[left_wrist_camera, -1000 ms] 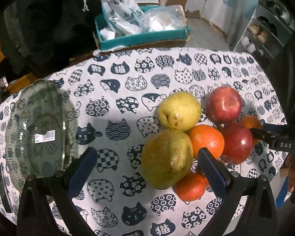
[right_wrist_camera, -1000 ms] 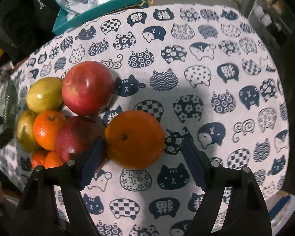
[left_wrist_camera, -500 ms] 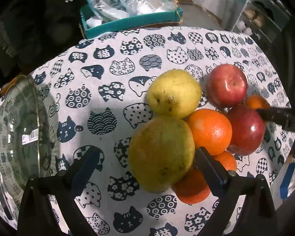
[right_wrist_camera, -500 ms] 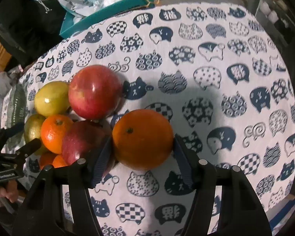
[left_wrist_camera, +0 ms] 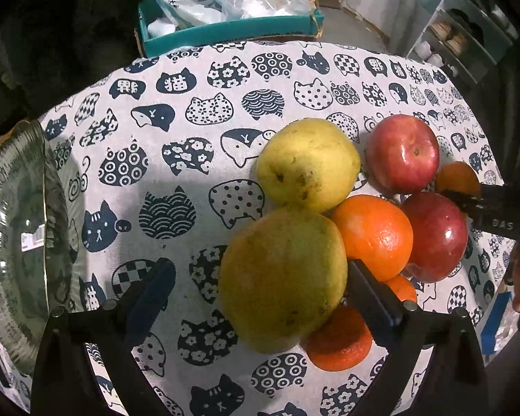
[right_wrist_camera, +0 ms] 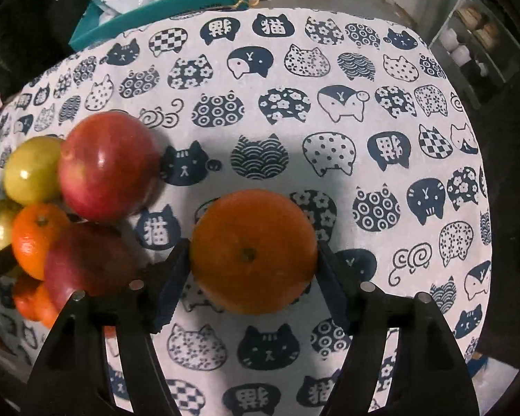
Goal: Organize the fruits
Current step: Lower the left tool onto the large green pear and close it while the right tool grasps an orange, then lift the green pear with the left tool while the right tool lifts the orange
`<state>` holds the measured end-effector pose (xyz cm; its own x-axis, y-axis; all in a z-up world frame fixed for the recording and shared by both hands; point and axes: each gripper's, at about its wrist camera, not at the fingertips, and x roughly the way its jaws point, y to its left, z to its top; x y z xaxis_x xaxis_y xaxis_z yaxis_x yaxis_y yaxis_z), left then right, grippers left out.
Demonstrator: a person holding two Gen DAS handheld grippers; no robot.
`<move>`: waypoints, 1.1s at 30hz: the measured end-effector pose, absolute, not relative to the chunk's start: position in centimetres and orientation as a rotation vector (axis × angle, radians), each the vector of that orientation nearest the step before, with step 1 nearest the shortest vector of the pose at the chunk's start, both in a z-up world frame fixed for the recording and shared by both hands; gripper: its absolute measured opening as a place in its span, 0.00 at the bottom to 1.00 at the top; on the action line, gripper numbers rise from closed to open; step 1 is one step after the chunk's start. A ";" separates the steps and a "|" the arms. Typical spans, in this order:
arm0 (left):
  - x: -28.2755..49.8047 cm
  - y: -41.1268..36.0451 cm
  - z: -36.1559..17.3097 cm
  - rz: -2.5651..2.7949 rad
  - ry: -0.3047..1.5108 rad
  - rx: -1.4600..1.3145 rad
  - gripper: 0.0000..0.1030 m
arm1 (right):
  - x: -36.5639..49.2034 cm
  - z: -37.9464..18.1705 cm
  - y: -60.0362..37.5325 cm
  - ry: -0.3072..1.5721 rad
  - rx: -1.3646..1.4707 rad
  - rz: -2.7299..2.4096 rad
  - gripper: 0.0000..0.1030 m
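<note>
Left wrist view first: the left gripper (left_wrist_camera: pixel 256 291) points steeply down at the cat-print tablecloth (left_wrist_camera: pixel 197 131) with its jaws spread wide, and the big green-yellow pear (left_wrist_camera: pixel 282 280) sits between them, hard up against the right finger (left_wrist_camera: pixel 372 298) while the left finger (left_wrist_camera: pixel 152 291) stands well clear of it, so nothing is clamped. Beyond the pear, past the fingertips, lie a yellow pear (left_wrist_camera: pixel 308 163) and an orange (left_wrist_camera: pixel 372 235) touching it, with two red apples (left_wrist_camera: pixel 402 154) further to the right and a small orange (left_wrist_camera: pixel 339 339) tucked under the right finger. Off to the left of the claw, a glass plate (left_wrist_camera: pixel 20 242) (a label stuck on it). Over to the right wrist view: the right gripper (right_wrist_camera: pixel 251 267) has a large orange (right_wrist_camera: pixel 253 251) squarely between its fingers, both pads touching its sides, jaws having just eased open a little yet still pressing on it. It sits alone on the cloth, apart from the fruit pile (right_wrist_camera: pixel 69 201) to the left of the claw. A teal box (right_wrist_camera: pixel 163 3) lies beyond the table's far edge.
</note>
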<state>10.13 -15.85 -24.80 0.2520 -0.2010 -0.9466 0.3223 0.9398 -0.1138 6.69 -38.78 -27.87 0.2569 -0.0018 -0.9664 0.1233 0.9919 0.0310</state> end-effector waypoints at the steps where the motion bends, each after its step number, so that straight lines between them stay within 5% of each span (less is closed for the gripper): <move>1: 10.1 -15.8 -24.8 -0.365 1.271 0.098 0.93 | 6.8 -28.0 -38.9 1.313 0.123 -0.078 0.69; 6: 9.6 -15.9 -24.4 -0.424 1.272 0.065 0.70 | 7.0 -28.1 -39.0 1.322 0.128 -0.082 0.68; 33: 8.3 -13.2 -20.9 -0.345 1.160 0.089 0.70 | 6.3 -20.8 -34.7 1.147 0.014 -0.025 0.64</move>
<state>8.31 -13.17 -20.90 0.3533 -0.2211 -0.9090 0.3123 0.9438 -0.1082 6.26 -34.67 -20.79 0.4111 -0.0127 -0.9115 0.0271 0.9996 -0.0017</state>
